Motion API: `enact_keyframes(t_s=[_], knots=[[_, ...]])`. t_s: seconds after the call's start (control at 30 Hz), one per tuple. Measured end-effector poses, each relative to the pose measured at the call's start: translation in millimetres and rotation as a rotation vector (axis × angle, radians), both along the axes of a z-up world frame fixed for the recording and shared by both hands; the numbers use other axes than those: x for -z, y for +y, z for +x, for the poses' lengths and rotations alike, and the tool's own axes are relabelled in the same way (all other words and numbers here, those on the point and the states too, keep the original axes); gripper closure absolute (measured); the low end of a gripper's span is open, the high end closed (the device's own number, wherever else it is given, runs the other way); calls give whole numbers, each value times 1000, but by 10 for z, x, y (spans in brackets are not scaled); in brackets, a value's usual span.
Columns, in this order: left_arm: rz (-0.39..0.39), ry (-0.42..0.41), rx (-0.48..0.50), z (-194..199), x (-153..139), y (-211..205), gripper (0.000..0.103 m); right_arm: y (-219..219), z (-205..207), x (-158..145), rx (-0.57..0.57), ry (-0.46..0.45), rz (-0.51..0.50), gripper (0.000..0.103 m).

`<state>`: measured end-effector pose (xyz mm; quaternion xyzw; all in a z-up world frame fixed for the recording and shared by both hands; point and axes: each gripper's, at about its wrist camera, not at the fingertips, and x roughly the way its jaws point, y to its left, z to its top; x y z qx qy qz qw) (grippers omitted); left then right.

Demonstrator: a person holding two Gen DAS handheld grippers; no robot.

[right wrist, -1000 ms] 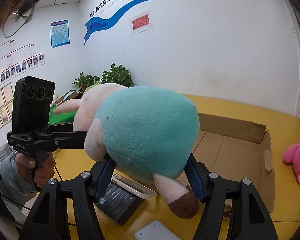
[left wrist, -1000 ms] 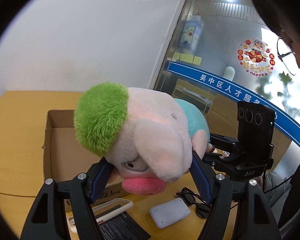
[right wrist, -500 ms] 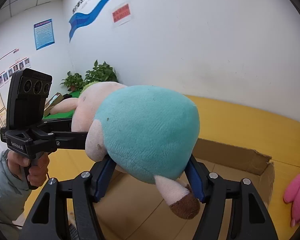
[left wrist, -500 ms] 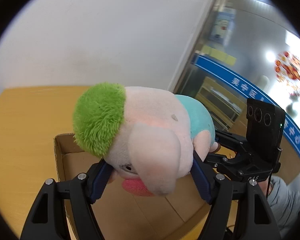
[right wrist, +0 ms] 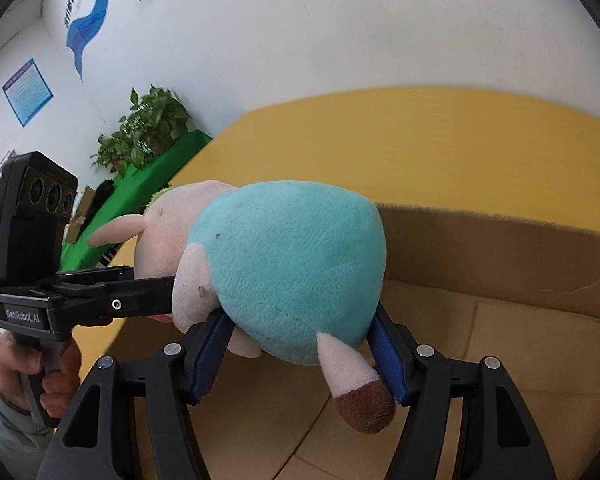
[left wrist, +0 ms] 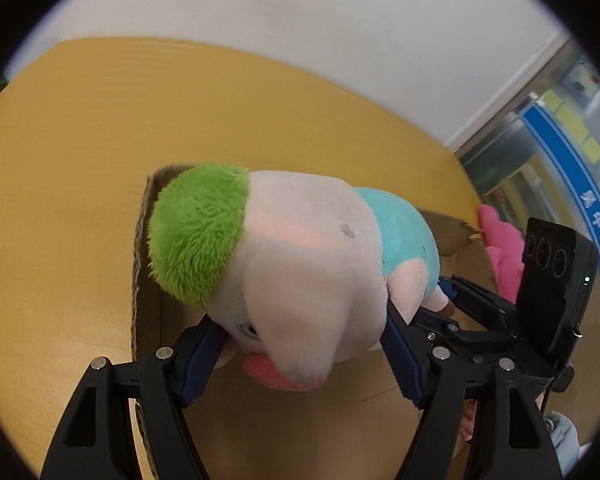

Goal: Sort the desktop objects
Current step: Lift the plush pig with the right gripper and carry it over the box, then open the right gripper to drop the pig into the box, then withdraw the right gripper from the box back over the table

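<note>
Plush pig [left wrist: 300,264] held up over open cardboard box [left wrist: 140,264] – green tuft and pink head toward left tool [left wrist: 300,344], teal body toward right tool [right wrist: 296,340]. Left tool pinching the head, blue pads [left wrist: 198,360] pressed into both sides of the face, pink snout hanging just below the grip. Right tool pinching the teal rear, pads [right wrist: 210,356] sunk into the fabric on both sides, jaws closing a bit more at this moment with the body between them. One brown-tipped leg dangling below the right tool's grip, over the box floor. Plush lying roughly sideways, off the box floor, not touching the box walls as far as visible.

Box sitting on yellow counter [left wrist: 100,120], flaps up, brown floor showing under the plush in both views. Pink plush toy [left wrist: 500,240] on the counter just beyond the box's far corner – seen only in left wrist view, partly behind the right tool's camera block. Person's hand [right wrist: 32,380] wrapped around the left tool's handle, grey sleeve at the wrist, lower left of right wrist view.

Background: white wall behind the counter, potted plants [right wrist: 148,128] on a green surface at left, blue stripe and posters on the wall, glass door with blue band at right of left wrist view.
</note>
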<state>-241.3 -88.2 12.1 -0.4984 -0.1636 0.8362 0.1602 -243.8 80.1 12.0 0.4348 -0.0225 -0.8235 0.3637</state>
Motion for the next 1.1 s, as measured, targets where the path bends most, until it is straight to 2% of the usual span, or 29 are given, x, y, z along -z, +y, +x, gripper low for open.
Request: enact_keyframes(t_s=[0.17,0.27,0.3,0.4,0.47,0.53,0.6,0.67,0.73,0.8,0.93,1.03,1.1], knots=[[-124,-9,-39,-47,-18,123,28,-89,-153,174,23,-14,13,34],[-145,-8,-58,8,-35,90,24,-133,-147,174,30,-3,34,30],[-148,-8,-66,32,-43,67,24,-120,-132,139,32,-1,49,29],[-182,1,-91,171,-156,55,26,-46,-85,5,41,27,113,18],[-237,43,-98,338,-322,70,25,60,-22,-214,60,52,124,9],[-288,116,-94,564,-547,123,25,214,125,-499,77,78,116,5],[-302,182,-91,872,-742,122,25,429,361,-794,106,141,166,0],[-288,244,-88,1193,-943,109,25,571,830,-1018,115,251,252,0],[-266,290,-89,1486,-1090,120,25,737,1332,-1193,121,326,280,0],[-269,328,-82,1884,-1227,237,25,835,1693,-1288,150,349,279,0],[-286,440,-78,2791,-1416,375,23,1306,2575,-1434,279,387,270,0],[-289,494,-101,3259,-1514,414,22,1466,3158,-1565,331,428,282,0],[-294,496,-112,3333,-1501,509,22,1480,3396,-1585,333,445,291,0]])
